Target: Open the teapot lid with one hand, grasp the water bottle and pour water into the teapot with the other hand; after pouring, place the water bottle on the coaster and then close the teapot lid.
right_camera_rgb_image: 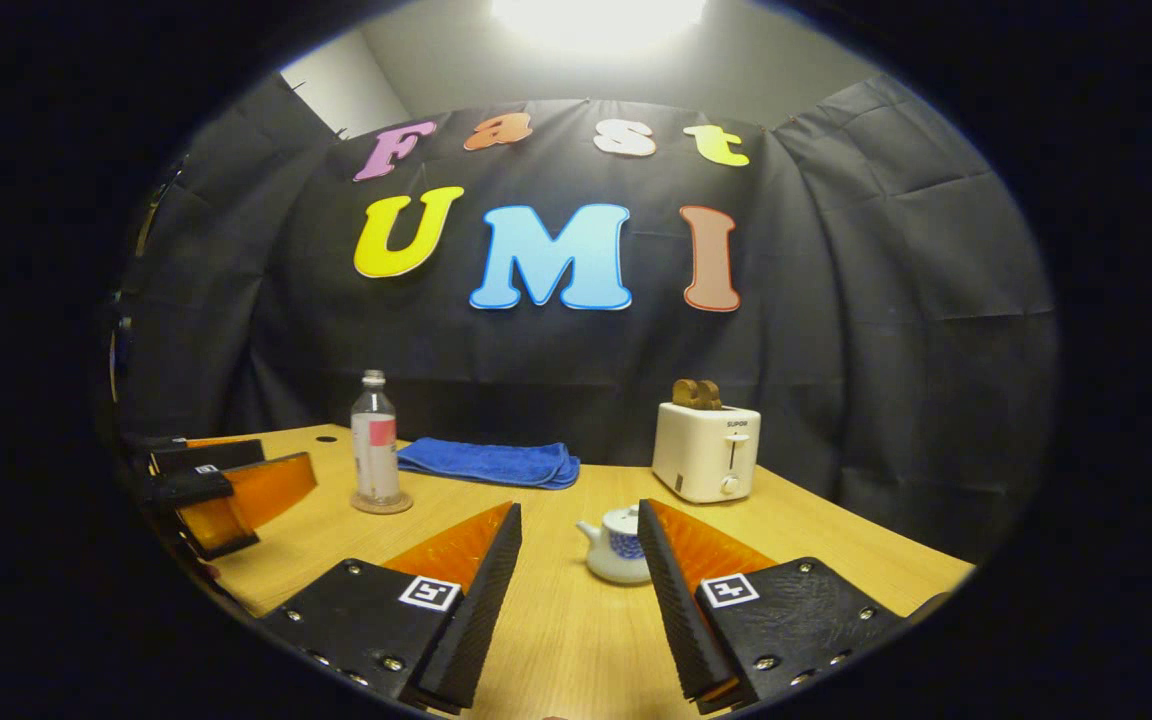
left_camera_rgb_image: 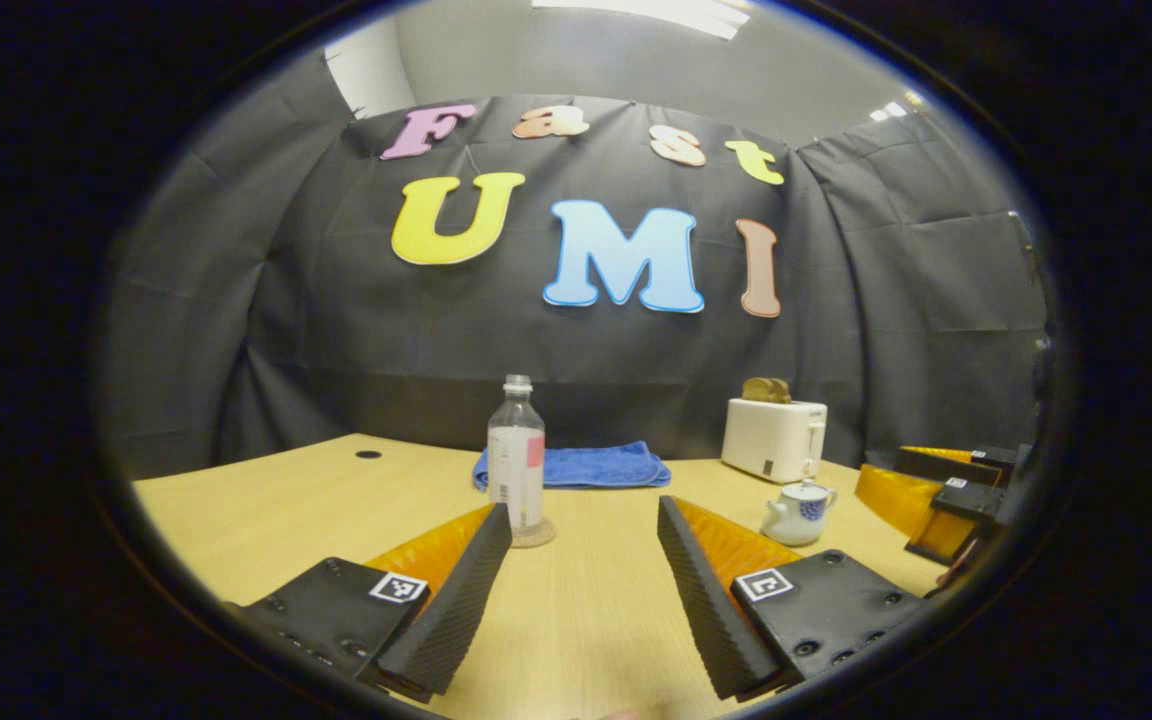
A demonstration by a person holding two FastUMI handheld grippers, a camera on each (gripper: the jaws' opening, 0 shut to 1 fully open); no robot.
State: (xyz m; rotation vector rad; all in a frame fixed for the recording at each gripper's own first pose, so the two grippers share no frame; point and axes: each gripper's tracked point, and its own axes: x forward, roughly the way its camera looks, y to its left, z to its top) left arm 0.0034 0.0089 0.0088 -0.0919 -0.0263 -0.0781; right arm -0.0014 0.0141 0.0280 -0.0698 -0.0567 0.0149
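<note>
Resting on worktop: the wooden worktop [left_camera_rgb_image: 266,510] carries everything, with both grippers held above its near edge.
Left gripper: the left gripper [left_camera_rgb_image: 584,545] has its jaws wide apart with nothing between them, and its fingers [left_camera_rgb_image: 456,600] point toward the far side of the worktop.
Right gripper: the right gripper [right_camera_rgb_image: 576,545] also has its jaws spread apart and grips nothing; in the left gripper view it shows at the right edge (partly cut off by the rim).
Water bottle: the water bottle [left_camera_rgb_image: 516,460] stands upright with its cap on, on the coaster [left_camera_rgb_image: 534,535], just beyond the tip of the left gripper's left finger. In the right gripper view it stands well to the left, far from that gripper's fingers.
Teapot: the small white teapot [right_camera_rgb_image: 616,545] with a blue pattern sits on the worktop with its lid on. In the right gripper view it lies just ahead of the jaws, near the right finger, spout to the left; in the left gripper view it lies off to the right.
Towel: a folded blue towel [left_camera_rgb_image: 586,465] lies behind the bottle, near the back wall.
Toaster: a white toaster [right_camera_rgb_image: 706,450] with bread slices sticking up stands behind the teapot, apart from it.
</note>
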